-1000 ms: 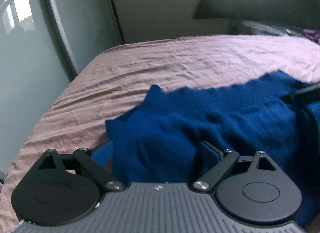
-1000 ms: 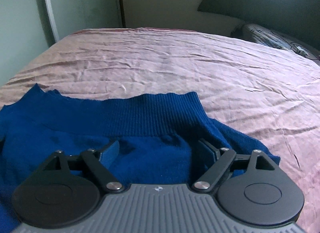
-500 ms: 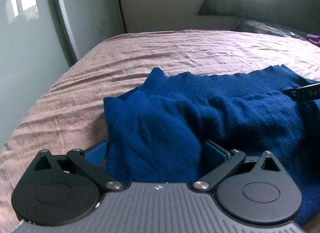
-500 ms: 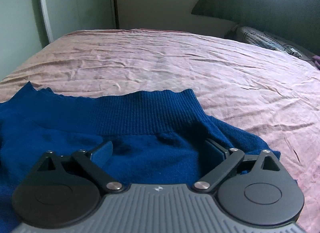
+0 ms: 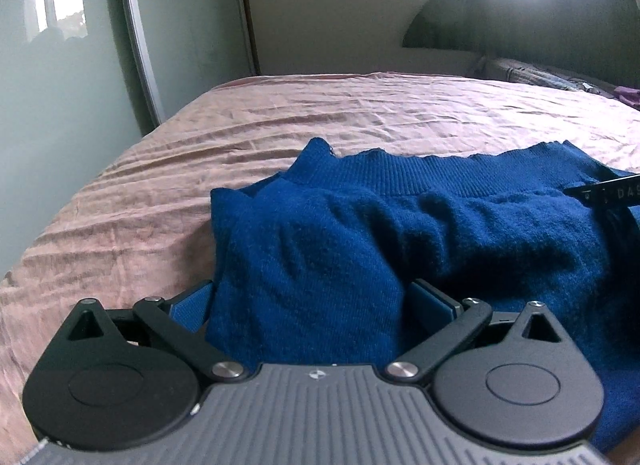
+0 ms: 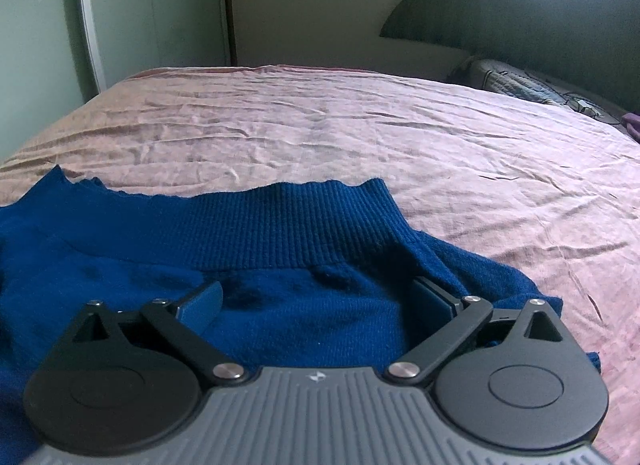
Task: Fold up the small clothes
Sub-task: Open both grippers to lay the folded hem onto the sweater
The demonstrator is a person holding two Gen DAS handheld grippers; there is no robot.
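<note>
A dark blue knitted sweater (image 5: 400, 233) lies folded on the pink bed sheet (image 5: 360, 117), its ribbed hem (image 6: 288, 225) turned toward the far side. My left gripper (image 5: 312, 301) stands open over the sweater's left end; a thick fold of knit lies between its jaws, and the pads do not squeeze it. My right gripper (image 6: 316, 297) stands open over the right end, with flat knit between its blue pads (image 6: 200, 303). One black finger of the right gripper (image 5: 604, 191) shows at the right edge of the left wrist view.
The wrinkled pink sheet (image 6: 360, 125) stretches far beyond the sweater. A glossy wardrobe door (image 5: 60, 65) stands along the bed's left side. A dark headboard (image 6: 520, 5) and a patterned pillow (image 6: 520, 81) are at the far right.
Both grippers' jaws have spread wider. The sweater's raised edge has dropped, and its ribbed hem now lies flat on the sheet. The left wrist view has levelled out.
</note>
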